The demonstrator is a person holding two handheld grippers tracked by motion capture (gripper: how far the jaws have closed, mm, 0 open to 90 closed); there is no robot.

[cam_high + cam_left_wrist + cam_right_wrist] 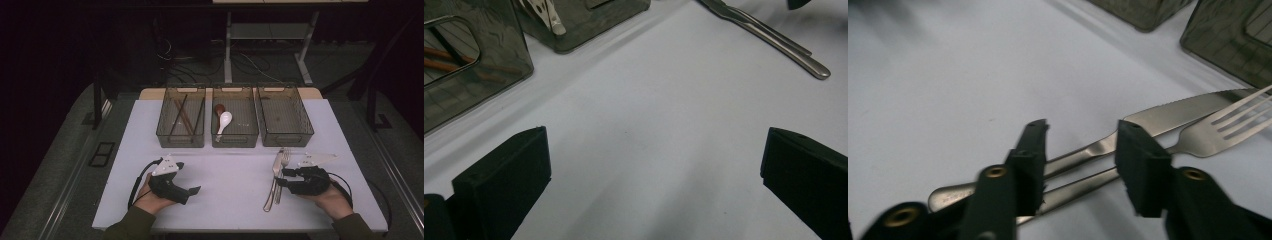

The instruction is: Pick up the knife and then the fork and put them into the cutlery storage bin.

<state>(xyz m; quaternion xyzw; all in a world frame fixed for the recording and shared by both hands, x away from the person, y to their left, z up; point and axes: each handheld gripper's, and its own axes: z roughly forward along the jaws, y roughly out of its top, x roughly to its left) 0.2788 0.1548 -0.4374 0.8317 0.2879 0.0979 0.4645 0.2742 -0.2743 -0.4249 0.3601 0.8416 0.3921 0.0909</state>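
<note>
Black jaws of the right claw (1080,165) fill the bottom of the right gripper view, set part-way apart astride the handles of a knife (1168,117) and a fork (1220,131); the pads do not look pressed onto the metal, so I judge nothing is gripped yet. In the high view the pair lies side by side at lower right of the tabletop (225,185), knife (273,180) to the left, fork (283,167) just beside it, with the right claw (286,177) reaching in from the right across their middles

At lower left of that view the left claw (192,191) rests on the bare sheet, jaws wide apart with nothing between them

Along the upper edge stand three grey bins: the left bin (181,136) holds chopsticks (182,116), the middle bin (235,137) a white spoon (223,122) and something brown, and the right bin (285,135) looks empty

Both pieces are thin, stiff polished steel: light, not fragile, but slick, and they lie flat, so pads may skid. The handles nearly touch, so a squeeze could catch both. Best hold is probably mid-handle, on the narrow edges, one piece at a time
</note>
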